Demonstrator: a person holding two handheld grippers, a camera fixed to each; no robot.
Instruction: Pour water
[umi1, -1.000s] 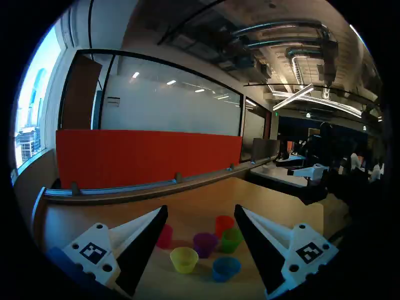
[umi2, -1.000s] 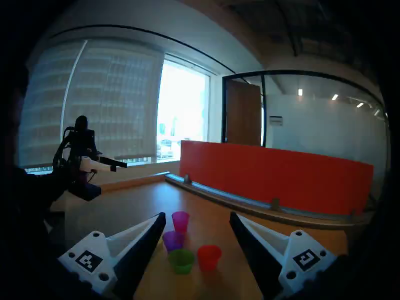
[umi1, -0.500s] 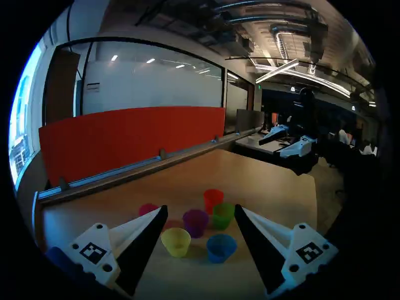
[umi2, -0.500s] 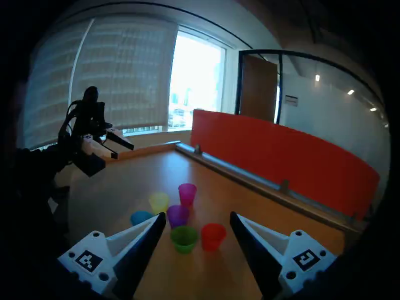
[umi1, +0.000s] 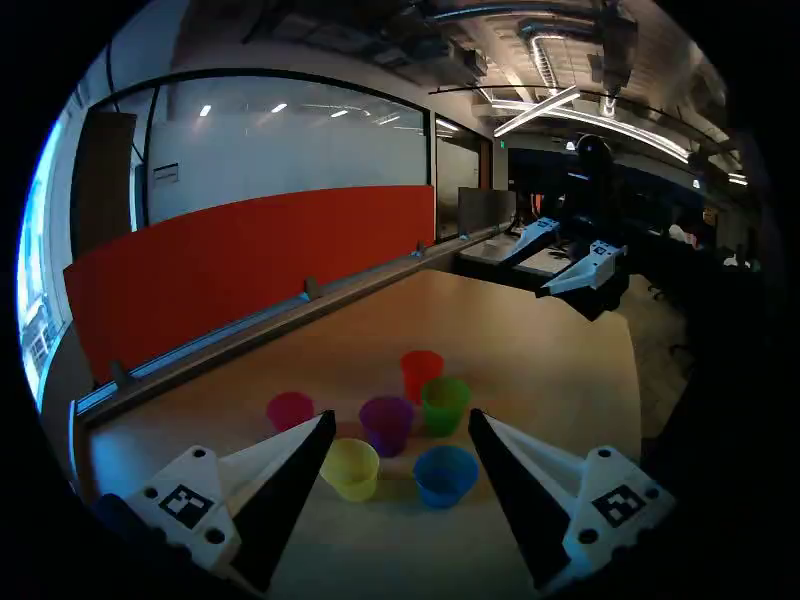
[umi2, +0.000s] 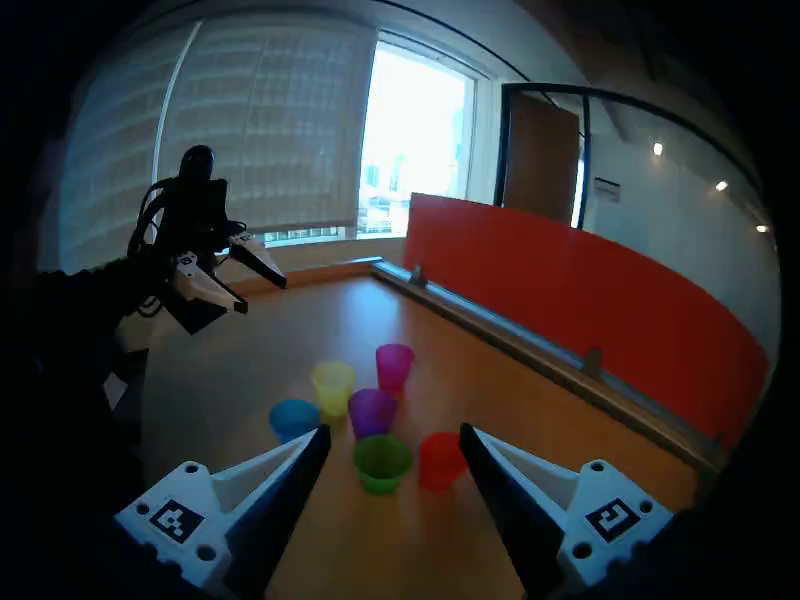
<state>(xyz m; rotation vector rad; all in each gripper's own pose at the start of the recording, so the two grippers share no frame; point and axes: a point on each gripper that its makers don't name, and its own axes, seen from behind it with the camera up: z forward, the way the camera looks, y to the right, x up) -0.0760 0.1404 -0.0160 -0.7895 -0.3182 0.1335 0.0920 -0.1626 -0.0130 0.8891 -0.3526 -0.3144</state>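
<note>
The left gripper view looks low and close over the pale wooden tabletop (umi1: 540, 360), past the left tongs (umi1: 398, 414), toward the long red partition panel (umi1: 250, 250). The right gripper view, behind the right tongs (umi2: 393, 430), faces the bright window (umi2: 415, 160). Both share the cluster of small coloured plastic cups (umi1: 387, 425) at lower centre, seen from opposite sides.

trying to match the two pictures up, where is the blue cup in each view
Left gripper view: blue cup sits low centre, nearest of the cluster, right of the yellow cup.
Right gripper view: blue cup sits at the cluster's left edge, left of centre.
Shared landmark: the red partition behind the cups.
</note>
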